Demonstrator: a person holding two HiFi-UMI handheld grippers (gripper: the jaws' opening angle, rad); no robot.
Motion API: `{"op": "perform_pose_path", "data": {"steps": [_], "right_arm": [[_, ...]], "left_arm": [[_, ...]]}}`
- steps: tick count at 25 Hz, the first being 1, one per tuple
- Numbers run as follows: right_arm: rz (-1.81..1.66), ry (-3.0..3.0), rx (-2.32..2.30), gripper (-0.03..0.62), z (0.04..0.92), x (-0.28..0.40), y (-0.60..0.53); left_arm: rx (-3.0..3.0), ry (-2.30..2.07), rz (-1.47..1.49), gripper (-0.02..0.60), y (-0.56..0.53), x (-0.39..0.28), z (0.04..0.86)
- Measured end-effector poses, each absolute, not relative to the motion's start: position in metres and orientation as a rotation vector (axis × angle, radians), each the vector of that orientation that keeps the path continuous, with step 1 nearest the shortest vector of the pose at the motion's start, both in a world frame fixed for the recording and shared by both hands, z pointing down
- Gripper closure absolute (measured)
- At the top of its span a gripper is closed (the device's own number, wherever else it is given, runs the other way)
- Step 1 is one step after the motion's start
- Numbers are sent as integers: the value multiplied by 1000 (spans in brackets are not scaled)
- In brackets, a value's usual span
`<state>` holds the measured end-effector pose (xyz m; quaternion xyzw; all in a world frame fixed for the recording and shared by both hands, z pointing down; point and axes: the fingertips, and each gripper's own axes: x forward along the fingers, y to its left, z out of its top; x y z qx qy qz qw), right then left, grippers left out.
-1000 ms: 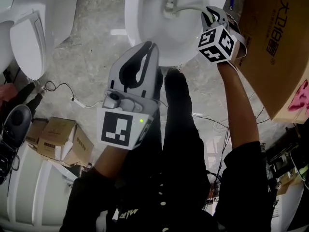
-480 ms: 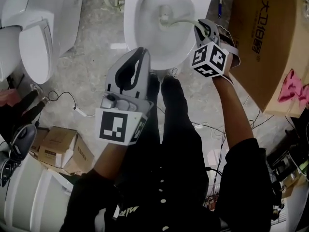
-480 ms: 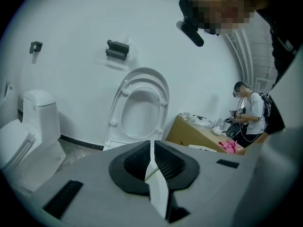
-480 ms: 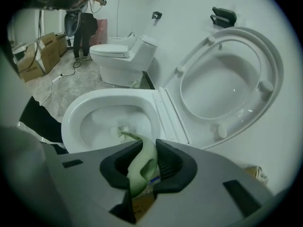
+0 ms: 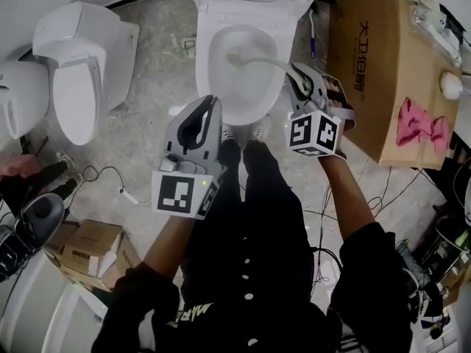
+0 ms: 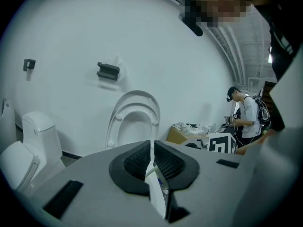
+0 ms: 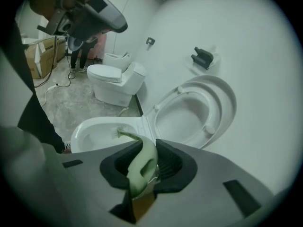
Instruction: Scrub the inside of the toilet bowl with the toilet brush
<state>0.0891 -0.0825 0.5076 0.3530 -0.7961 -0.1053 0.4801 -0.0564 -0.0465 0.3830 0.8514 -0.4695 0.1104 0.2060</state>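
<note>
Head view: the right gripper (image 5: 300, 81) is clamped on the handle of the toilet brush (image 5: 265, 62), whose bristle head sits inside the toilet bowl (image 5: 204, 72). The left gripper (image 5: 210, 112) is held near the bowl's front rim, apart from the brush. A cardboard box (image 5: 375, 65) stands right of the toilet and a second toilet (image 5: 81, 87) stands to the left. Left gripper view: the jaws are closed pad to pad with nothing between them, and the raised seat (image 6: 135, 112) leans against the wall ahead. Right gripper view: the jaws grip the pale green handle, which curves down into the bowl.
</note>
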Motion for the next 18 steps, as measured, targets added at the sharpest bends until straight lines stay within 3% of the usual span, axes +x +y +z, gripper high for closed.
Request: {"op": "perform_pose_path", "data": {"steps": [8, 18], "right_arm": [[-279, -2010, 1052, 503, 372, 99, -64], [-253, -2082, 1352, 503, 263, 126, -45]], "left_arm": [[2437, -1323, 259, 535, -36, -64, 295], [2533, -1438, 165, 535, -47, -84, 196]]}}
